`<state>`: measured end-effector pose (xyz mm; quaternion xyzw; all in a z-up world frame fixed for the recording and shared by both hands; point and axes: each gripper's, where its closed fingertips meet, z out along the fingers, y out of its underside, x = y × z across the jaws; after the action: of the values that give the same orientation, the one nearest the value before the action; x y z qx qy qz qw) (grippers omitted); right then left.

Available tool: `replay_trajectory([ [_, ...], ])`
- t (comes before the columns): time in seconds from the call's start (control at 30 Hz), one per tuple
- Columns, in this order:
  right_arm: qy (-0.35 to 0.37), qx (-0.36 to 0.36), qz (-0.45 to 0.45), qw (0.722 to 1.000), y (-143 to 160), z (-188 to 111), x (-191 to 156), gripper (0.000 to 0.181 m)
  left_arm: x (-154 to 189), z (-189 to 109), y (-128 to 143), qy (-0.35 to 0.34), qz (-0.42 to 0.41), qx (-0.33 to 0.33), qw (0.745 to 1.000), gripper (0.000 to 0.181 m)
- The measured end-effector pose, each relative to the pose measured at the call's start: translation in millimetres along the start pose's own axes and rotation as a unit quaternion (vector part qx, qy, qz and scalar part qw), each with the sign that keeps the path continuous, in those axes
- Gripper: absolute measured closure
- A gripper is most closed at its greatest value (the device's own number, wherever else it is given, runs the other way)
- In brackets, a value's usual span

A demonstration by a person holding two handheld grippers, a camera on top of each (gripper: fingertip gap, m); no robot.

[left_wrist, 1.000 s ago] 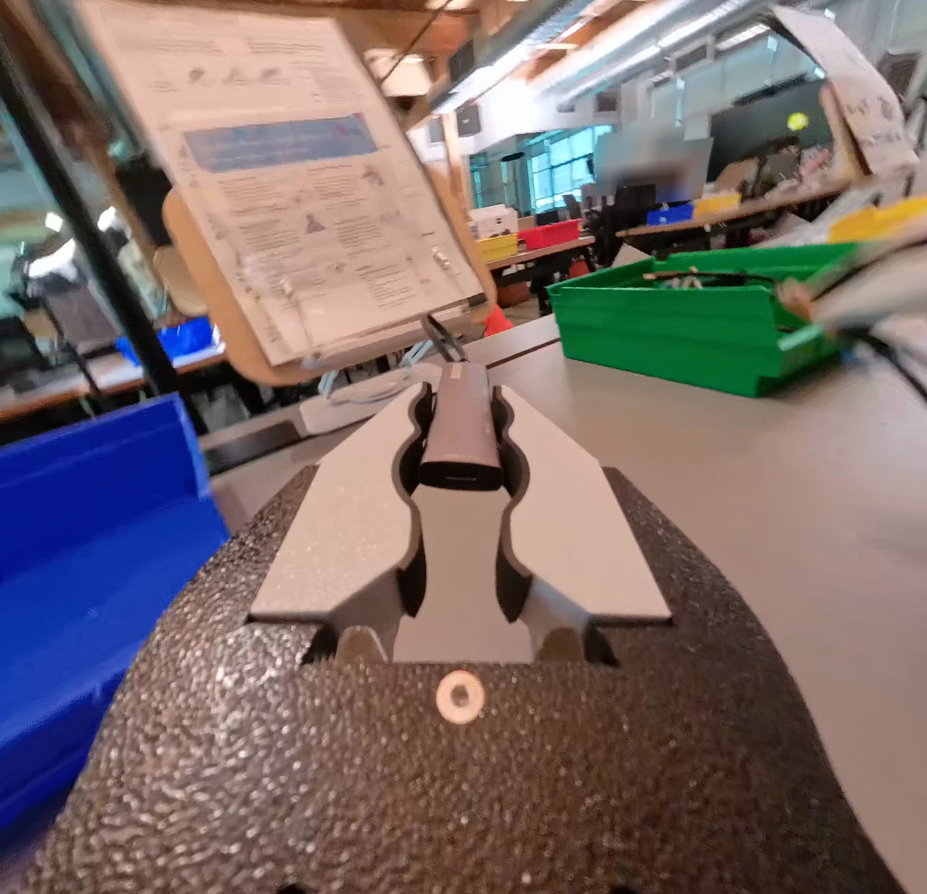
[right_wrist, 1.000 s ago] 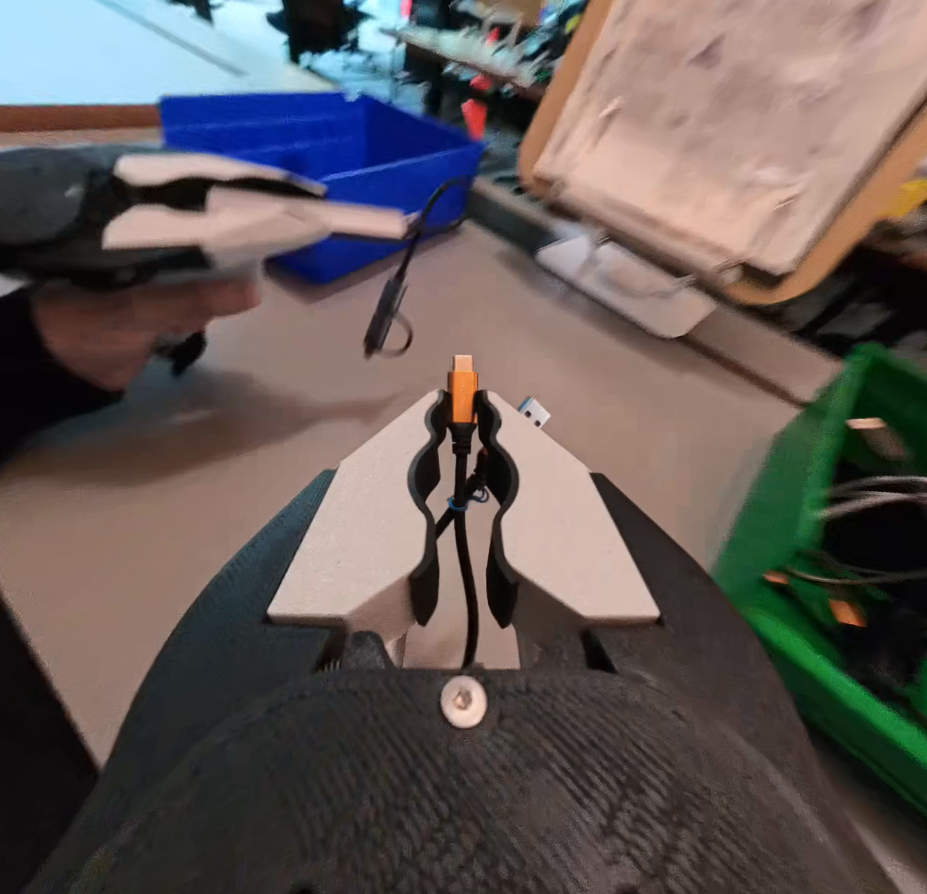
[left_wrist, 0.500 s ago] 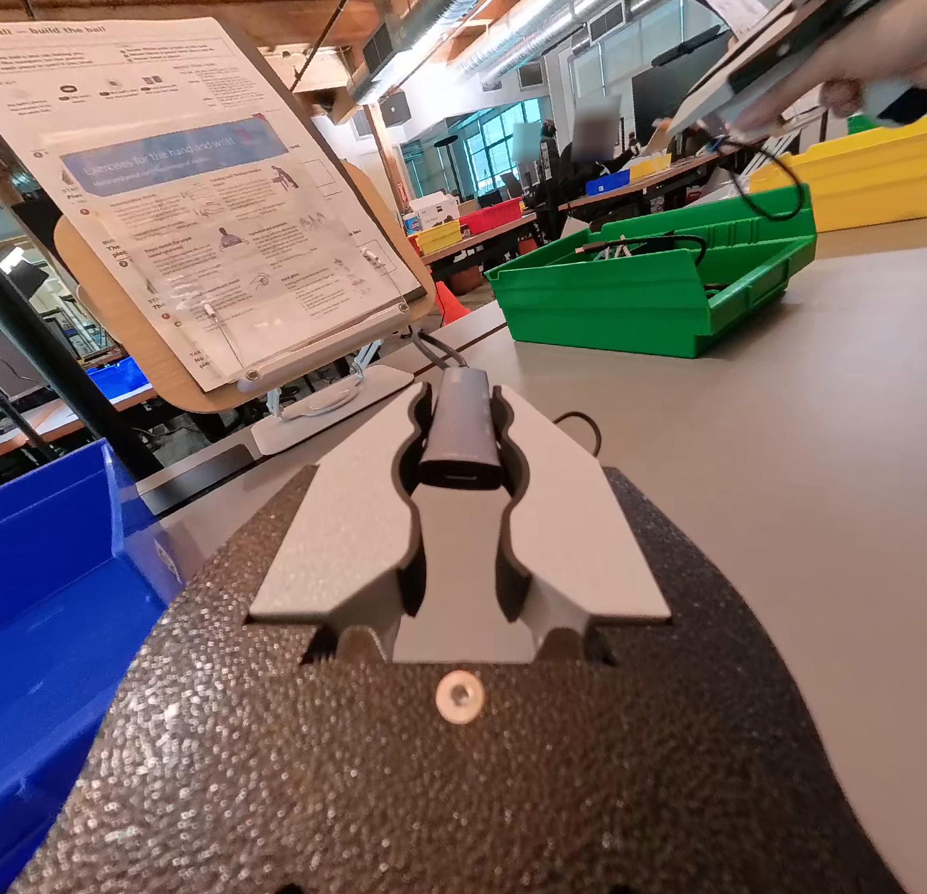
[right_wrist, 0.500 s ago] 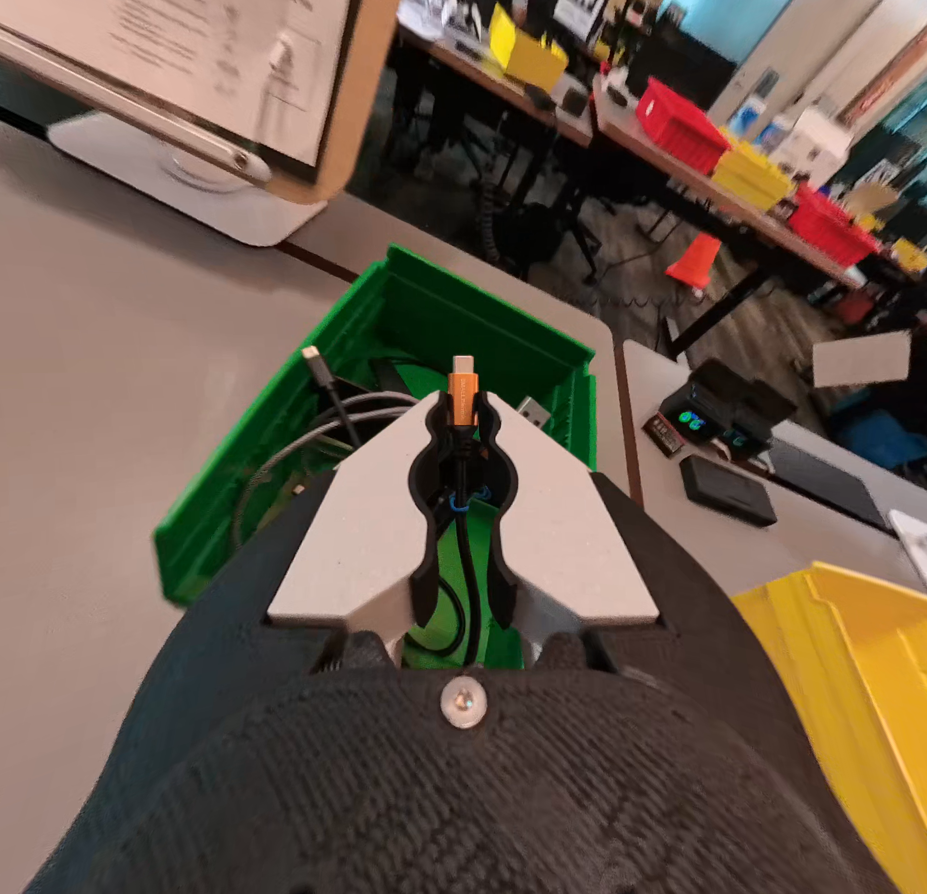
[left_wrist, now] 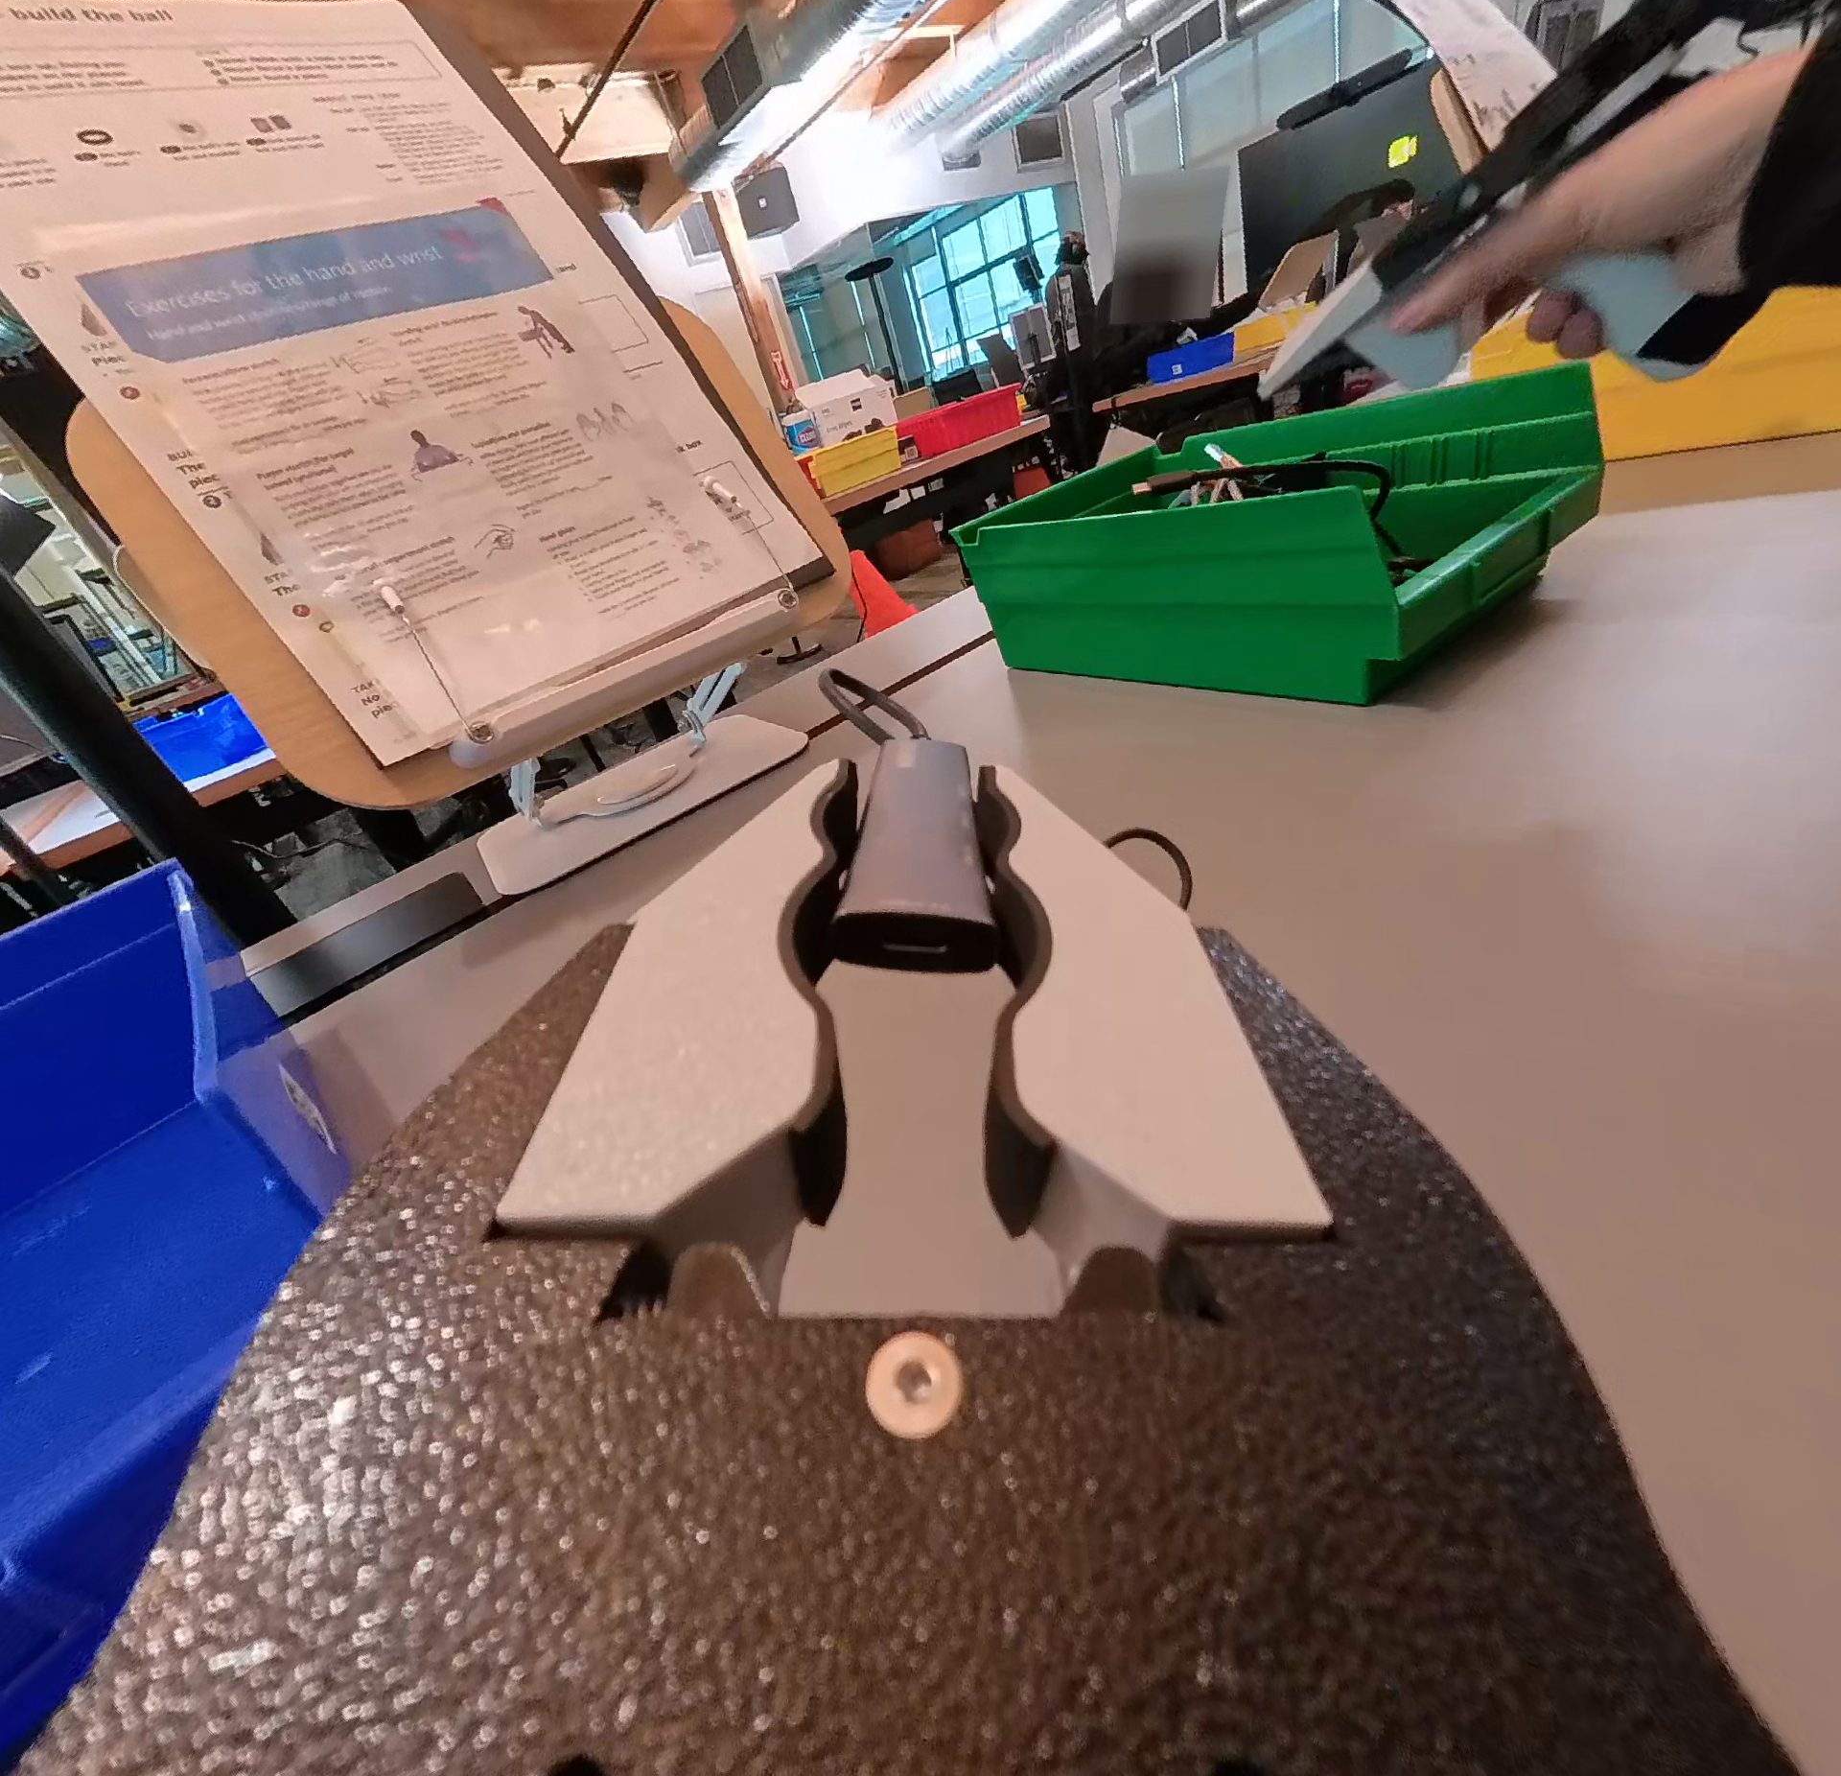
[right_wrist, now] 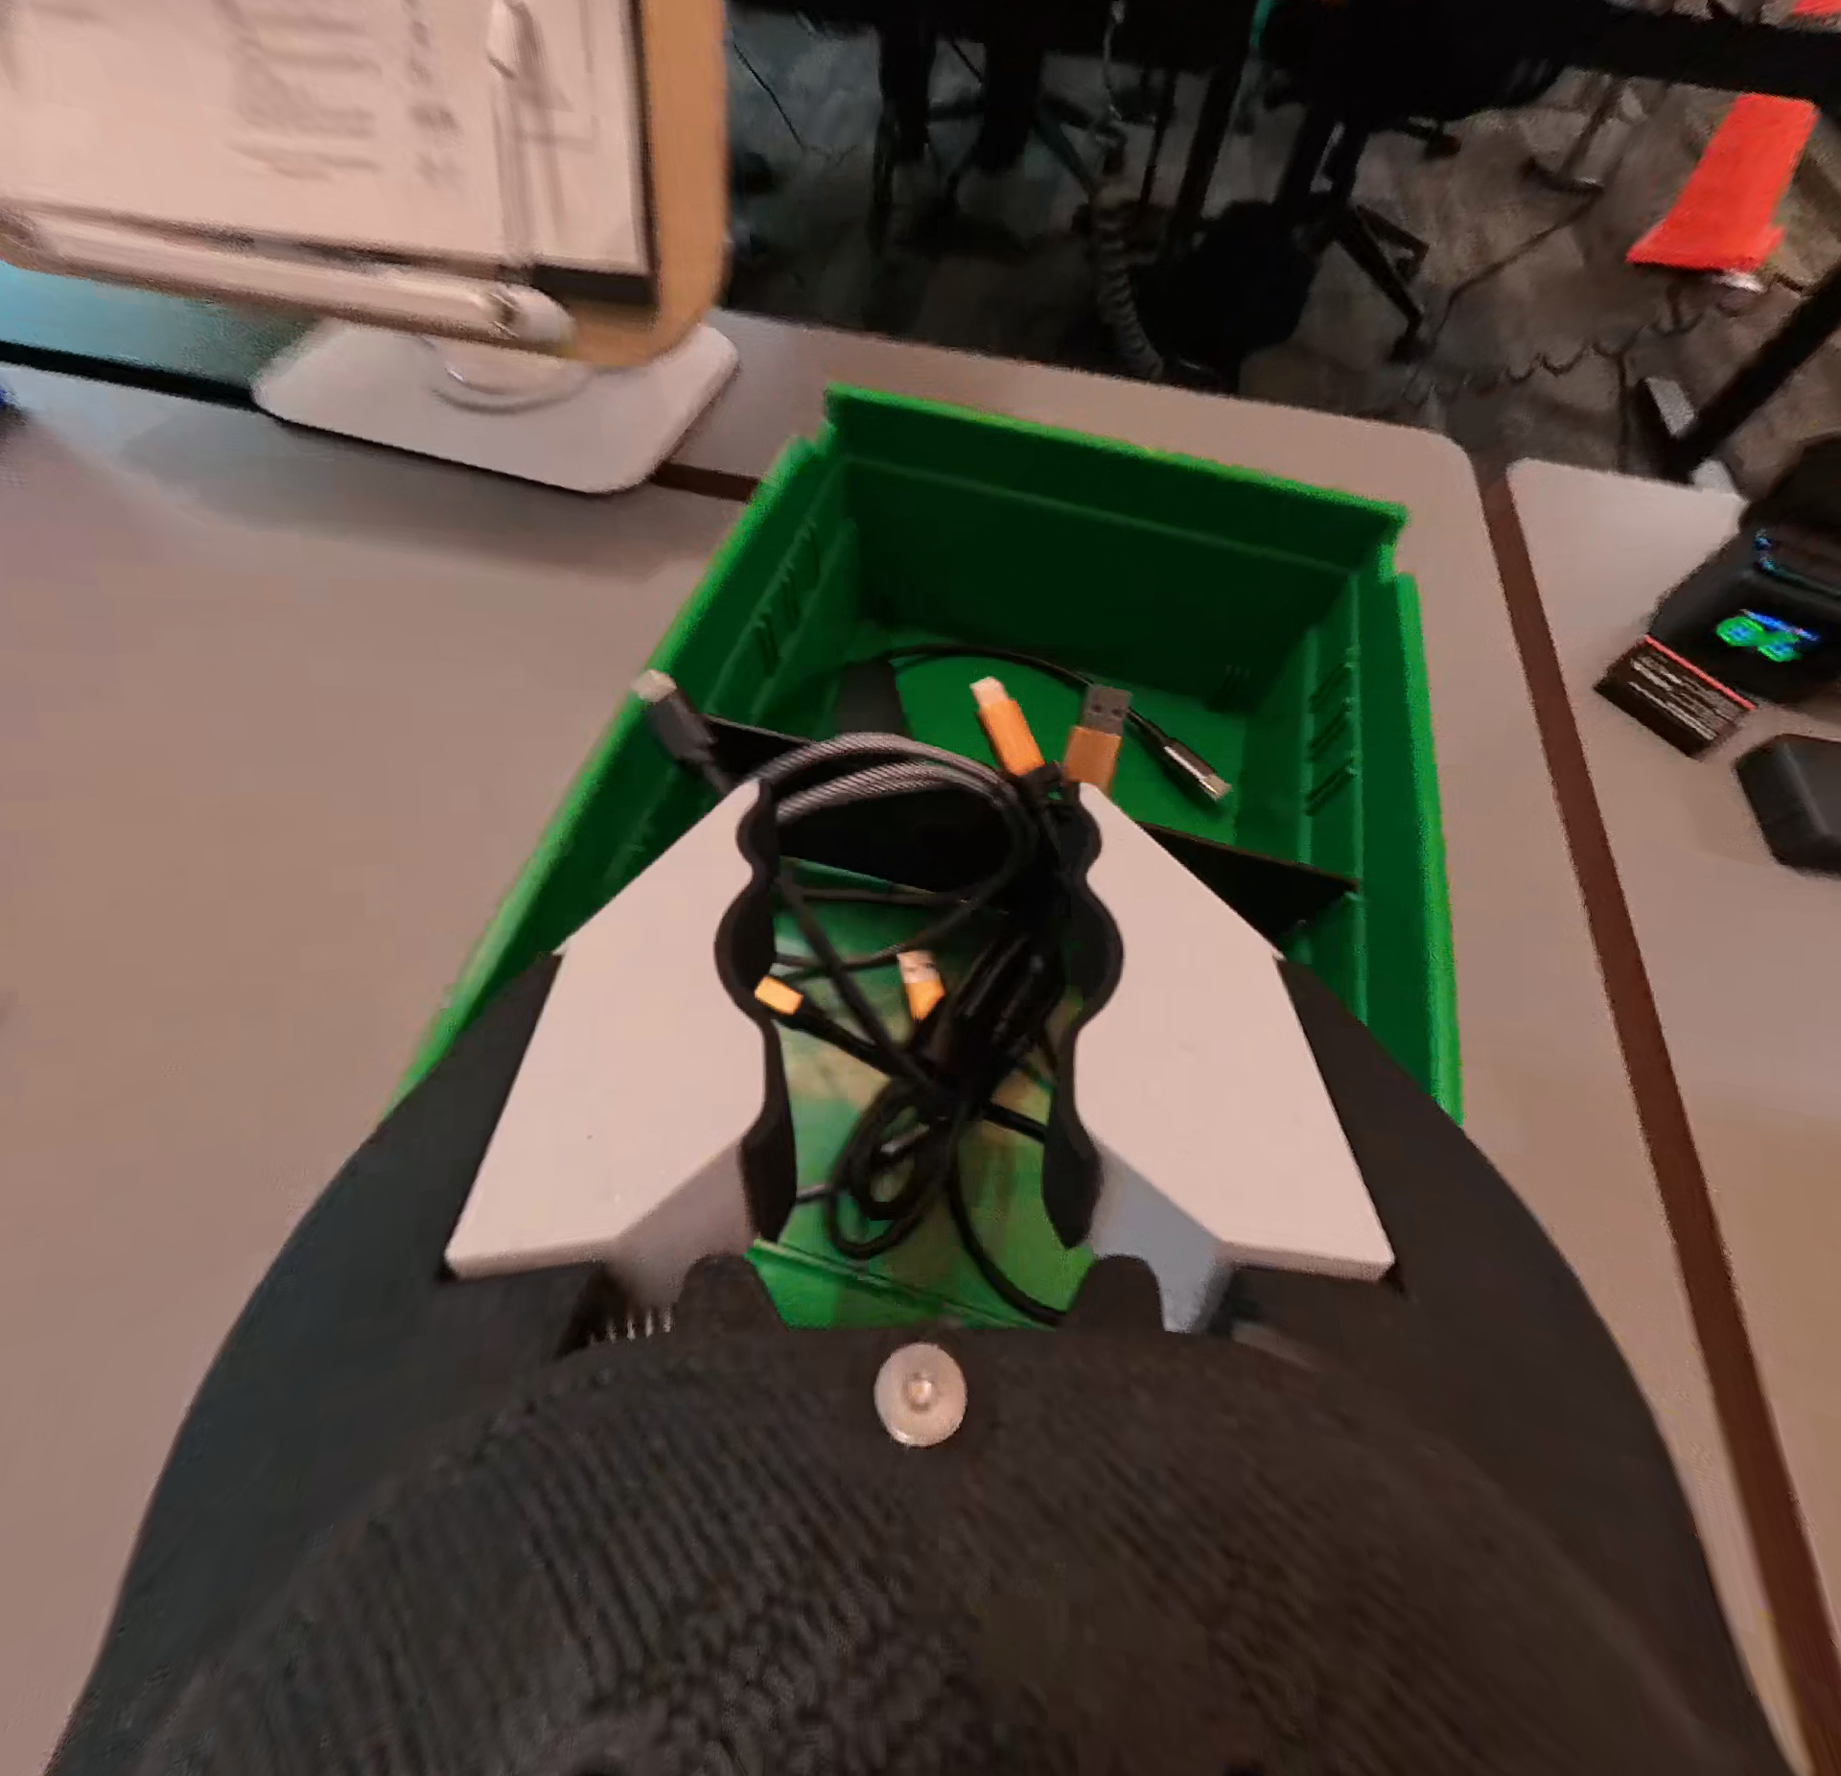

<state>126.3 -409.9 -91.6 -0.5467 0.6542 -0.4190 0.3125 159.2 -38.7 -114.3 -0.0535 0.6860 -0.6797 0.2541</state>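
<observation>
Two grippers are working over a grey table (left_wrist: 1494, 881) here. The left gripper (left_wrist: 917, 812) is pinching a slim dark grey adapter (left_wrist: 921, 866), flat metal-looking body with a port facing the camera and a thin black lead (left_wrist: 857, 707) trailing off the far end toward the table. It's sitting just above the surface, near a document stand (left_wrist: 398, 413).

The right gripper (right_wrist: 917, 812) is hanging spread apart over a green bin (right_wrist: 1096, 553), gripping nothing. The bin is holding a tangle of black cables (right_wrist: 926, 1031) with orange plugs (right_wrist: 1006, 732), and a black divider (right_wrist: 1245, 881) is splitting it; one cable end is poking over the left wall. A blue bin (left_wrist: 120, 1180) is sitting at the left gripper's left, contents not visible.
</observation>
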Motion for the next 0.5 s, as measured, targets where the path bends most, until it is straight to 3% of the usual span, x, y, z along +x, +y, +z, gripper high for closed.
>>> replay_trajectory([
  [0.13, -0.145, 0.063, -0.021, 0.987, -23, -34, -76, 0.109, 4, 0, -2, 0.015, -0.008, 0.008, 1.000, 0.159],
  [0.2, -0.278, 0.080, -0.048, 0.956, -19, -55, -143, 0.099, 13, -2, -9, 0.053, -0.025, 0.032, 0.998, 0.159],
  [0.3, -0.411, 0.138, -0.117, 0.894, -6, -87, -233, 0.099, 33, -9, -28, 0.151, -0.078, 0.081, 0.982, 0.159],
  [0.37, -0.457, 0.165, -0.145, 0.862, 2, -102, -274, 0.103, 43, -19, -43, 0.217, -0.116, 0.112, 0.963, 0.159],
  [0.5, -0.523, 0.157, -0.183, 0.817, 21, -115, -318, 0.115, 51, -37, -60, 0.298, -0.155, 0.152, 0.930, 0.159],
])
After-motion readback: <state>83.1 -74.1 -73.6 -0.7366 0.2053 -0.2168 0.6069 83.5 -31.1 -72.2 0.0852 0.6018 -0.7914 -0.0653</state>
